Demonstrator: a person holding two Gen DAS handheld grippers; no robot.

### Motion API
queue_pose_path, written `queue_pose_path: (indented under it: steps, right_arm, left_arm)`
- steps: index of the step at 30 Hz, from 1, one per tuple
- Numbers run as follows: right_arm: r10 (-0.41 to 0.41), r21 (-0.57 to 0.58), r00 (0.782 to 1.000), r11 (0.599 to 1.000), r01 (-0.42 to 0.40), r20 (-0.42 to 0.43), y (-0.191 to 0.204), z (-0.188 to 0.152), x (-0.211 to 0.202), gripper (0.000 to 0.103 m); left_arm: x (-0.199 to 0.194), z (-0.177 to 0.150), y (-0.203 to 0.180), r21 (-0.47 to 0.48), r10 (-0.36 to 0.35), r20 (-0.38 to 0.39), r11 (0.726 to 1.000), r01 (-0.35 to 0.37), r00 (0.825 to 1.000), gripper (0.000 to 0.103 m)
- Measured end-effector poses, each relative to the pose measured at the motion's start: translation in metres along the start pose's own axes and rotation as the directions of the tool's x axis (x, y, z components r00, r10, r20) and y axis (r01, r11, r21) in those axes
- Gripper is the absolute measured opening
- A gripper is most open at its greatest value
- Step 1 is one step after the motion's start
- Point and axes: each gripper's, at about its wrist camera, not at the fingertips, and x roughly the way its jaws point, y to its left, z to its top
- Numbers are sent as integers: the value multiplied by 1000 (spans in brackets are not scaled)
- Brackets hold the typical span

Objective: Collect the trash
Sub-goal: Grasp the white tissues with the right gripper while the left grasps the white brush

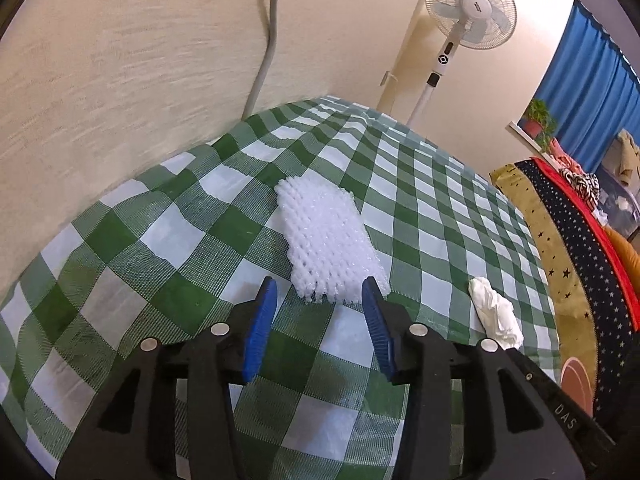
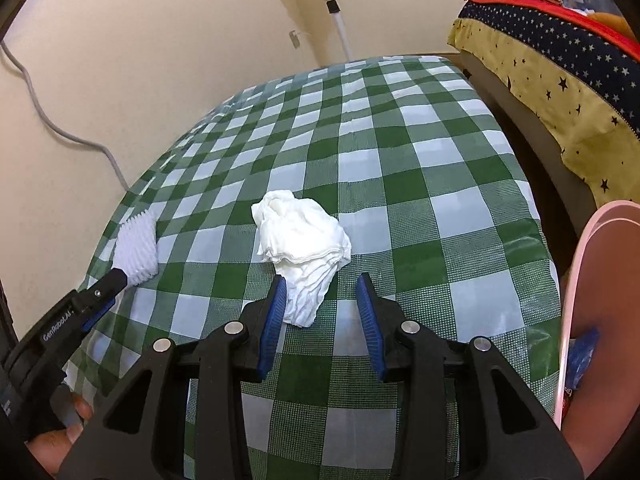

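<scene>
Lying on the checked worktop point(image 1: 168, 240), the white foam net point(image 1: 328, 240) is seen just beyond the left gripper point(image 1: 322, 292), its near end between the parted jaws. The crumpled tissue point(image 2: 304, 248) is framed likewise by the right gripper point(image 2: 322, 294), jaws apart, unclamped.
</scene>
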Motion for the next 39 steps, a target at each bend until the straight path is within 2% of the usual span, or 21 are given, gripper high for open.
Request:
queue_pose_path:
  steps: [4, 6, 11, 23, 26, 30, 32, 35, 39]
  right_arm:
    - [1, -7, 1000, 1000, -1, -7, 1, -1, 1, 30]
    - [7, -13, 1000, 1000, -7, -10, 2, -1, 1, 20]
    - [15, -25, 1000, 1000, -15, -9, 3, -1, -1, 11]
    - [22, -70, 1000, 997, -20, 22, 8, -5, -11, 7]
    - [20, -73, 999, 997, -18, 28, 8, -6, -14, 7]
    - [27, -75, 999, 997, -25, 32, 9, -7, -18, 6]
    - [31, -78, 999, 997, -28, 40, 9, -6, -23, 6]
    - [31, -84, 998, 996, -27, 56, 10, -4, -31, 6]
    - [26, -96, 996, 995, -18, 80, 12, -4, -47, 6]
  left_arm:
    - [3, 1, 3, -20, -10, -7, 1000, 10, 1000, 44]
    - [2, 2, 4, -34, -16, -6, 999, 16, 1000, 44]
    - [-1, 7, 7, -54, -32, 21, 998, 34, 999, 45]
    - [14, 8, 10, -77, -31, -33, 997, 29, 999, 44]
    - [19, 7, 9, -69, -31, -55, 997, 27, 998, 38]
    - [22, 6, 12, -82, -56, -76, 995, 50, 996, 15]
    - [21, 6, 11, -70, -58, -74, 996, 53, 996, 10]
    - [14, 6, 5, -35, -56, -63, 998, 54, 996, 9]
    - [-1, 7, -14, 57, -53, -35, 997, 55, 998, 9]
